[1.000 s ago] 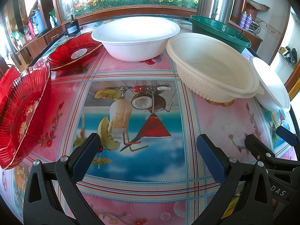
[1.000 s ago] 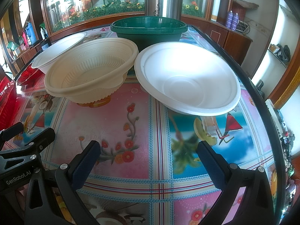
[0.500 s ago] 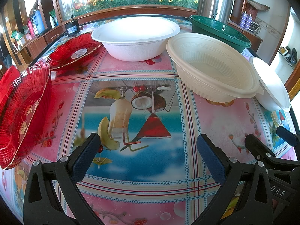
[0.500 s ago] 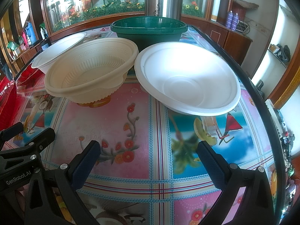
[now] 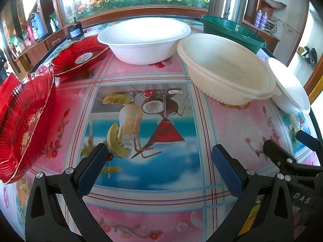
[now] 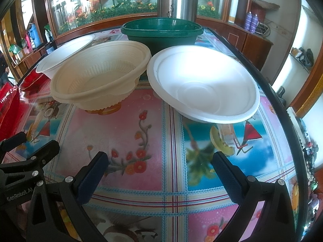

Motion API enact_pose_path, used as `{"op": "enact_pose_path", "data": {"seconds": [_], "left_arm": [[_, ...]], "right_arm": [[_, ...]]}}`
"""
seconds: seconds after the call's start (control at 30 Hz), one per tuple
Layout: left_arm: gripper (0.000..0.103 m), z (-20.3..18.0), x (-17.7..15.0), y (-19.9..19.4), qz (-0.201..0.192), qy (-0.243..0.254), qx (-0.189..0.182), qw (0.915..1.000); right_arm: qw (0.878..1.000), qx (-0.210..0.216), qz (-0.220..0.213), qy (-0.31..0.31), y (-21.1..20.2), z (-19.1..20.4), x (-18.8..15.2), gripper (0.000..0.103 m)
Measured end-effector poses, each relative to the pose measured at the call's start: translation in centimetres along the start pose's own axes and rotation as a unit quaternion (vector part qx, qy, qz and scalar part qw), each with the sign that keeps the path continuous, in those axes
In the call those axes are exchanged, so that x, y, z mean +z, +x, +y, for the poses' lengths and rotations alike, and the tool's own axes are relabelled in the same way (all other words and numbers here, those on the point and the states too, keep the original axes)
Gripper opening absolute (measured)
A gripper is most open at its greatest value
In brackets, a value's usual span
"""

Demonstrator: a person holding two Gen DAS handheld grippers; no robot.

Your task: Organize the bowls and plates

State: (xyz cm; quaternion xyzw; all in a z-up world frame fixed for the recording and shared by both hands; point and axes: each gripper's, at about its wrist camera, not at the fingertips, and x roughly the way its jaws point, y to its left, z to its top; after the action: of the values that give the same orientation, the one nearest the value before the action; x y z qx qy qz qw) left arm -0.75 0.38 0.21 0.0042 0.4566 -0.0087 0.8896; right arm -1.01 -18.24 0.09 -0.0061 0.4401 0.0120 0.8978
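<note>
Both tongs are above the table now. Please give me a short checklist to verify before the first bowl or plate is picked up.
1. Left tongs open and holding nothing: ok.
2. Right tongs open and holding nothing: ok.
3. Cream bowl upright and not nested in another bowl: ok.
4. Shallow white bowl clear of the cream bowl: cannot tell, the rims look very close.
5. Near red plate lying flat: not ok, it appears tilted up at the left edge.
6. Green bowl reachable: cannot tell, it stands behind the other bowls.
</note>
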Motion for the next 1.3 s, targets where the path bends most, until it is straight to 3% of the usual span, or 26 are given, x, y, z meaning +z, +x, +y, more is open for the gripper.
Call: {"op": "enact_pose_path", "data": {"seconds": [0.13, 0.33, 0.47, 0.6, 0.67, 0.8, 0.87, 1.0, 1.1, 1.3], "left_arm": [[0.103, -0.2, -0.8, -1.4, -0.015, 0.013, 0.016, 0.9997], [0.103, -0.2, -2.2, -4.8, -0.043, 0.019, 0.007, 0.9989], [0.103, 1.7, -3.3, -8.3, -0.077, 0.014, 0.009, 0.9969], [0.103, 5.5, -3.3, -12.0, -0.104, -0.004, 0.012, 0.9945], [0.103, 8.2, -2.8, -13.1, -0.108, -0.016, 0.034, 0.9934], [0.103, 14.0, -1.5, -14.1, -0.109, -0.034, 0.133, 0.9845], [0.103, 16.8, -1.0, -13.5, -0.098, -0.045, 0.156, 0.9819], [0.103, 21.5, -0.1, -11.2, -0.061, -0.071, 0.13, 0.9871], [0.103, 23.9, 0.1, -9.5, -0.039, -0.086, 0.149, 0.9843], [0.099, 28.1, 0.4, -6.9, 0.0, -0.161, 0.087, 0.9831]], "right_arm": [[1.0, 0.003, -0.014, 0.009, -1.6, -0.1, -0.6, 0.103], [0.999, -0.007, -0.032, -0.007, -4.1, -0.2, -1.0, 0.103], [0.999, 0.022, -0.045, -0.018, -6.0, 0.9, -0.7, 0.103], [0.994, 0.068, -0.054, -0.061, -7.7, 4.5, 0.4, 0.103], [0.991, 0.09, -0.051, -0.089, -7.9, 7.0, 1.1, 0.103], [0.979, 0.136, -0.04, -0.144, -7.4, 13.0, 2.7, 0.102], [0.974, 0.156, -0.03, -0.162, -6.6, 15.9, 3.4, 0.102], [0.964, 0.183, 0.003, -0.194, -4.4, 20.7, 5.3, 0.102], [0.959, 0.18, 0.018, -0.217, -2.7, 24.1, 6.1, 0.097], [0.956, 0.173, 0.036, -0.235, -0.8, 26.9, 7.4, 0.084]]}}
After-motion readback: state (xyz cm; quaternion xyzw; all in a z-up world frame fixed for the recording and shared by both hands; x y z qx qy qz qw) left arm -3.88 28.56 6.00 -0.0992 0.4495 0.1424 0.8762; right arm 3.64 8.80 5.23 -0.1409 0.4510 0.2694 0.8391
